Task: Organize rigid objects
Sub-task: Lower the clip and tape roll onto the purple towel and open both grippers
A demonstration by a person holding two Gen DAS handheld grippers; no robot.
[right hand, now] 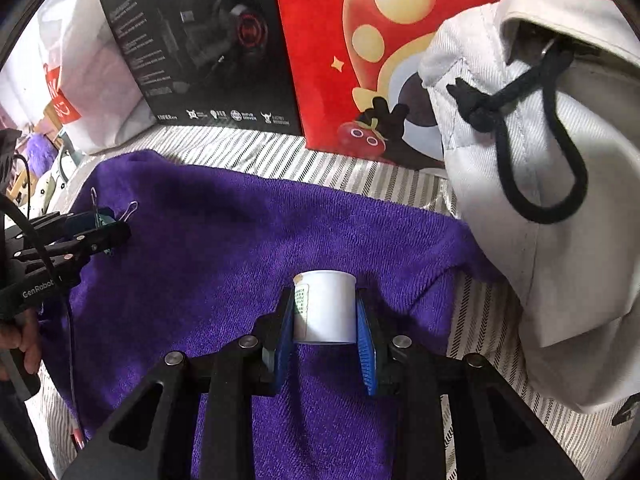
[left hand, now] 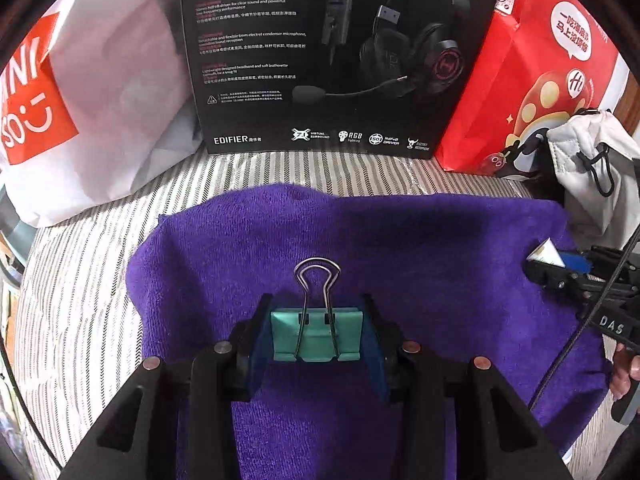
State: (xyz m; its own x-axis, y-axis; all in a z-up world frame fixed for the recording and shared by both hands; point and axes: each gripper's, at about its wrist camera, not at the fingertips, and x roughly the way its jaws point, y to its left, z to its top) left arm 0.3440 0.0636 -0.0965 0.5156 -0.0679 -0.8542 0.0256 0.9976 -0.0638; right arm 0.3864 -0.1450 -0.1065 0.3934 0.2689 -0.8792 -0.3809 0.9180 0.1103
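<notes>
Currently left gripper (left hand: 316, 336) jaws clamping teal binder clip (left hand: 317, 334) over purple towel (left hand: 420, 248). Right gripper (right hand: 325, 316) jaws gripping white cup (right hand: 326, 308) above same towel, near white drawstring bag (right hand: 540, 184).

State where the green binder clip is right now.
The clip sits low in the left wrist view's centre, gripped between the left tool's fingers above the purple towel.
</notes>
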